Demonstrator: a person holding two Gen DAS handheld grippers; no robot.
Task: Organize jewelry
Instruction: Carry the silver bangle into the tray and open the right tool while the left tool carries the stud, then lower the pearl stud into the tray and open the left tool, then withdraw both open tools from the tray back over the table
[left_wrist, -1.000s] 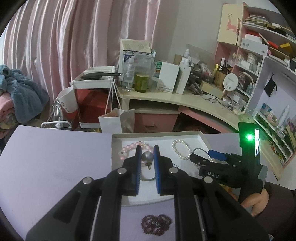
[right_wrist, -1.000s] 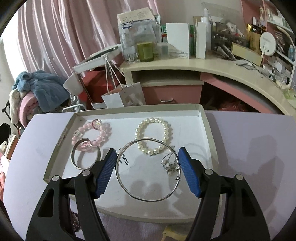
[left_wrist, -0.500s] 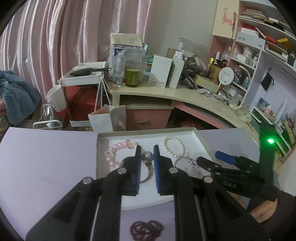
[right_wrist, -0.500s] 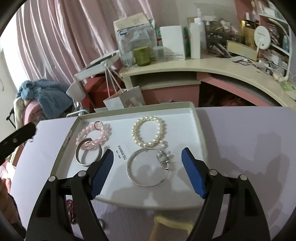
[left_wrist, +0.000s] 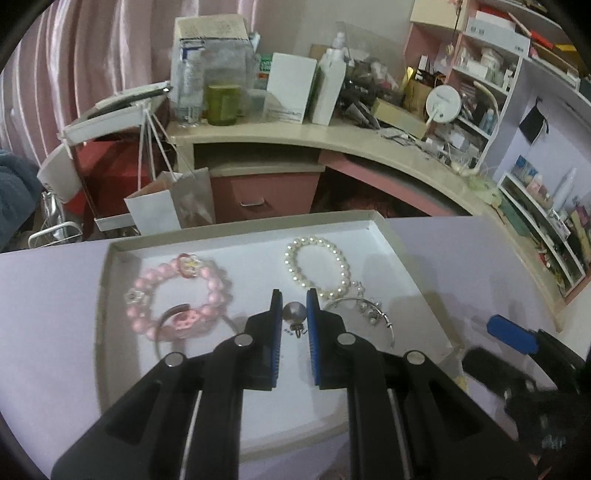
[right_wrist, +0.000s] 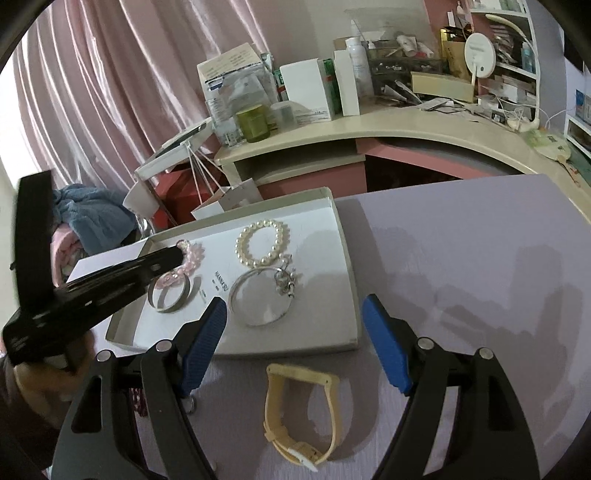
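My left gripper is shut on a small grey pearl pendant, held just above the white tray. In the tray lie a pink bead bracelet, a pearl bracelet and a thin silver bangle with charms. The right wrist view shows my right gripper open over the tray's near edge, nothing between its fingers. A yellow watch lies on the purple table just below it. The left gripper reaches in from the left over a wide silver cuff.
A dark red bead bracelet lies on the table by the tray's near left corner, mostly hidden by my finger. Purple tabletop stretches right of the tray. Behind stands a cluttered curved desk and a paper bag.
The left gripper has moved forward and down over the tray, still holding the grey pendant. The right gripper has drawn back from the silver bangle, and the yellow watch has come into view.
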